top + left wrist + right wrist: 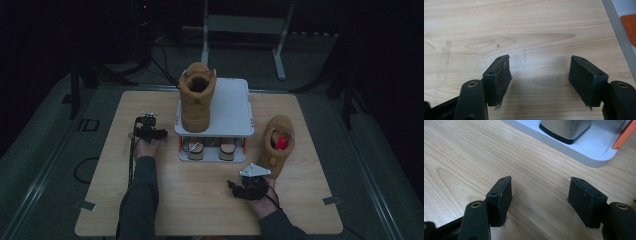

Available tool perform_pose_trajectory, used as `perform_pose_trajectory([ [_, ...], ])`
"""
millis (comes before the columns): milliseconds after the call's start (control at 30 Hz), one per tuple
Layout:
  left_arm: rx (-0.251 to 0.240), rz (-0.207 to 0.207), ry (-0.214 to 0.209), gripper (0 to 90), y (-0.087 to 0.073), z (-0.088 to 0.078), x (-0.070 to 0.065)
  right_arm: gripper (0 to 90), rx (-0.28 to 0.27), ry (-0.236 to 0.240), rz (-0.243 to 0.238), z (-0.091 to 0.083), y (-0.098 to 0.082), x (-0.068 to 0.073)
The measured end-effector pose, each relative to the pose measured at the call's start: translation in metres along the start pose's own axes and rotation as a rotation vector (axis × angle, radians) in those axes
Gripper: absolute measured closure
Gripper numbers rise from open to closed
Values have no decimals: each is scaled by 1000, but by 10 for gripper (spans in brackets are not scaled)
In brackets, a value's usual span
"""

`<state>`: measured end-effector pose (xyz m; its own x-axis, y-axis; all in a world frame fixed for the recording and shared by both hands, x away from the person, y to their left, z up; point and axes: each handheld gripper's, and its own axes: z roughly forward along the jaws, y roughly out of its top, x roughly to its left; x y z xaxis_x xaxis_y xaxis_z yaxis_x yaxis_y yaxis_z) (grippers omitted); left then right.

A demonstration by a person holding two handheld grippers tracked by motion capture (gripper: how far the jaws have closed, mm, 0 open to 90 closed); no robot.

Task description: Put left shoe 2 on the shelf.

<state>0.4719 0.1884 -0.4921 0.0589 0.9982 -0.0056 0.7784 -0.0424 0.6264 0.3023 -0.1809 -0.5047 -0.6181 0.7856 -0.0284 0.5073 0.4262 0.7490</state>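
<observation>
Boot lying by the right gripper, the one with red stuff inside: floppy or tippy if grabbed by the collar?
The tan boot looks high-topped with a soft collar, so that would probably flex under the pads. Its sole likely carries most weight, so it may swing toe-down. The red filling could slip out if tilted.

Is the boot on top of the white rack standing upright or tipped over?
Upright. The boot rests on its sole on the rack's top shelf, with its opening facing up.

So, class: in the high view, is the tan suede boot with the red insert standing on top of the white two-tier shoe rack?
No, the tan boot with the red insert sits on the wooden table, right of the white rack.
</observation>
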Motion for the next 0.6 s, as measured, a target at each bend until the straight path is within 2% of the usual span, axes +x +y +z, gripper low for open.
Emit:
perform_pose_trajectory([
  [67, -24, -10, -10, 286, -4, 0, 3, 352, 0, 0, -1, 0, 0, 0],
  [167, -23, 12, -16, 281, -4, 0, 4, 353, 0, 1, 1, 0, 0, 0],
  [467, -107, 3, -10, 261, -15, 1, 3, 352, 0, 2, -1, 0, 0, 0],
  [600, -120, 2, -8, 259, -16, 1, 3, 352, 0, 4, -1, 0, 0, 0],
])
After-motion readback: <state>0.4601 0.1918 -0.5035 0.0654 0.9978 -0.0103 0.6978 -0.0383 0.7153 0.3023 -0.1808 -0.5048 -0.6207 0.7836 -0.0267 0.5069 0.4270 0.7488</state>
